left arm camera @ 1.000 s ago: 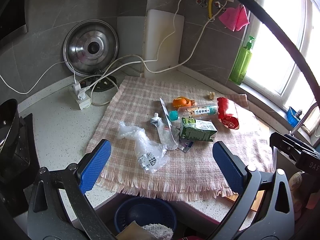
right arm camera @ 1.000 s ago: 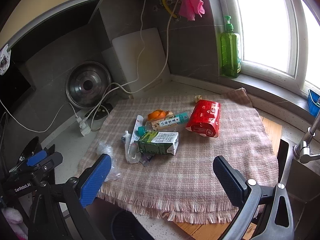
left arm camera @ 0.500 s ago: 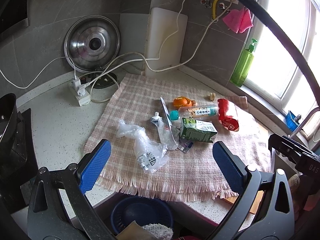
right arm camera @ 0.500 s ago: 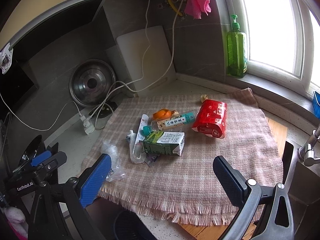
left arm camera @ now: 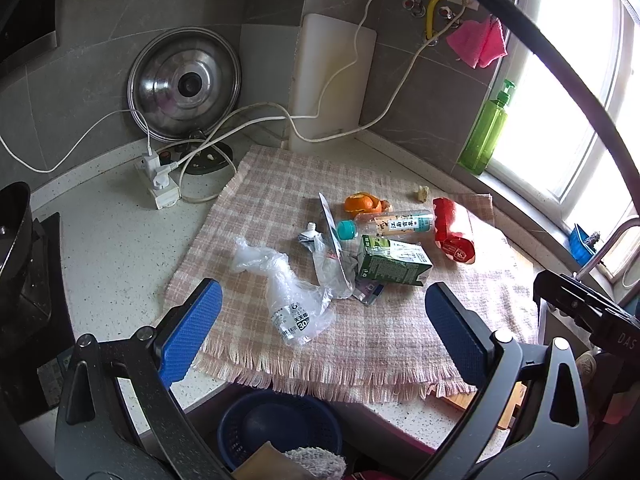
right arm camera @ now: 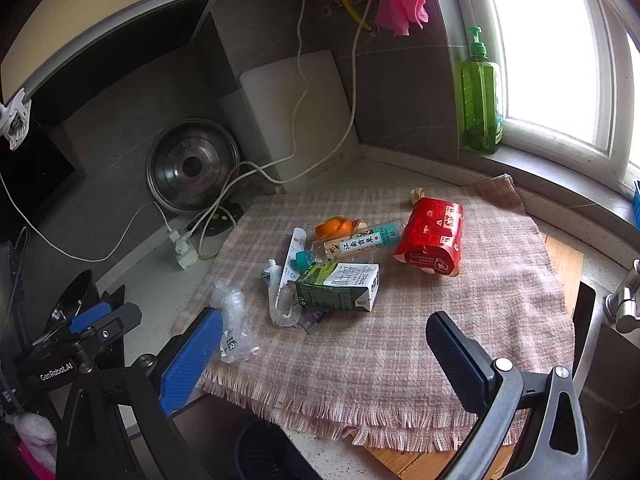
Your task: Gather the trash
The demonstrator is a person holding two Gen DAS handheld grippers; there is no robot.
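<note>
Left hand-held gripper (left arm camera: 320,328) hanging wide and empty above the front edge of the surface (left arm camera: 116,248), blue pads well apart, nothing between them. Right hand-held gripper (right arm camera: 324,356) likewise spread wide, empty, above the front edge of the checked cloth (right arm camera: 420,344).

Far left on the surface: white power strip (left arm camera: 160,192) near the back left corner, cords running up the wall. Behind it, steel pot lid (left arm camera: 185,85) leaning on the back wall; white cutting board (left arm camera: 332,88) upright beside it.

On the cloth, left to right: crumpled clear plastic bag (left arm camera: 286,292) nearest the cloth's front left corner; squeezed tube (left arm camera: 310,236) and a long flat wrapper (left arm camera: 336,248) standing on edge just beside it; orange peel (left arm camera: 362,203) toward the back; clear bottle (left arm camera: 394,224) with a teal cap lying on its side, touching the peel; green-and-white carton (left arm camera: 394,266) lying in front of the bottle, over a small foil scrap; red packet (left arm camera: 454,230) near the cloth's right edge, just beside the bottle's base. Small pale scrap (left arm camera: 423,193) behind the red packet.

Blue basket (left arm camera: 280,428) below the front edge of the surface, some paper inside. Green soap bottle (right arm camera: 480,96) on the window sill at the right; pink rag (right arm camera: 400,4) hanging on the wall above.
</note>
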